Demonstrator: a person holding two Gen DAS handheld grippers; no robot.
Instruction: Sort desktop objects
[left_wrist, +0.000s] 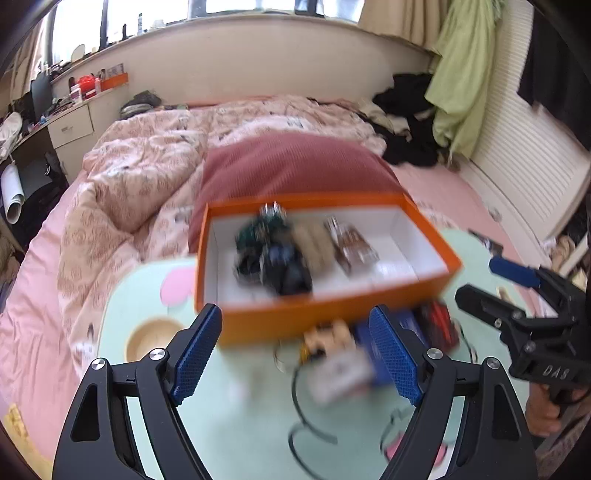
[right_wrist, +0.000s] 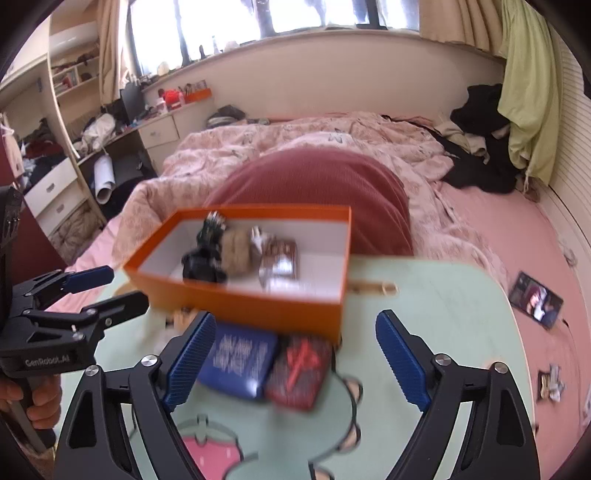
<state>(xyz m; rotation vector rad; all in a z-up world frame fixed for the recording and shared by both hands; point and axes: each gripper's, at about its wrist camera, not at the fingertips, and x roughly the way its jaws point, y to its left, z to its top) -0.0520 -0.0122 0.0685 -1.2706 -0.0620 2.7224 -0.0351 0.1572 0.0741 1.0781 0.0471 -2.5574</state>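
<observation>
Inside the orange box, motion-blurred, unidentifiable items; left hand-held gripper and right hand-held gripper both spread, empty.

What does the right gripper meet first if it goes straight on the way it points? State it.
Most likely the blue rectangular packet and the red-patterned dark packet beside it, lying on the pale green table between the right gripper's open jaws. The orange cardboard box sits just behind; blur makes depth uncertain.
</observation>
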